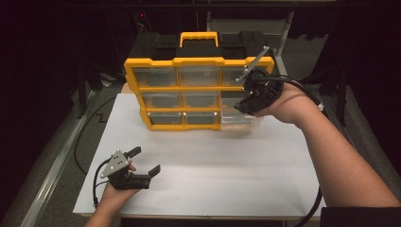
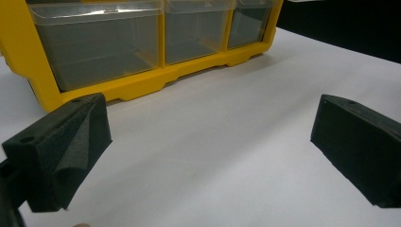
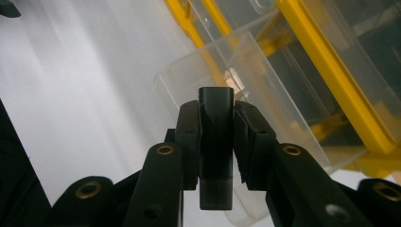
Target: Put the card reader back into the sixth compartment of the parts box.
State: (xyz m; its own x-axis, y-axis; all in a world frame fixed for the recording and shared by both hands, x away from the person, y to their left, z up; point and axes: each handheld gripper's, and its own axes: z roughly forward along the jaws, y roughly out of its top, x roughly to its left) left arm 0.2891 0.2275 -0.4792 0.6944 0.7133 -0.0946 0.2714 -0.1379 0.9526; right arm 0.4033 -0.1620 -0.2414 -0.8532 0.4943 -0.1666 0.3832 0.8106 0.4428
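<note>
While over the pulled-out clear drawer [image 3: 265, 94] | right claw [image 3: 216, 118] pinches small black block [image 3: 215, 151] | left claw [image 2: 208, 151] spread

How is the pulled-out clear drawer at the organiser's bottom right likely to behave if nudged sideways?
The clear drawer looks thin-walled and empty, so probably light and easily slid. It hangs partly out of the yellow organiser, so it may twist or drop free.

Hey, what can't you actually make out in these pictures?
- Black block held in the right tongs: what it is; high view, hand covers it.
- Pulled-out clear drawer: contents; glare, blur.
- Yellow organizer: back; dark.
- Left tongs open: body cut off, left gripper view.
</note>
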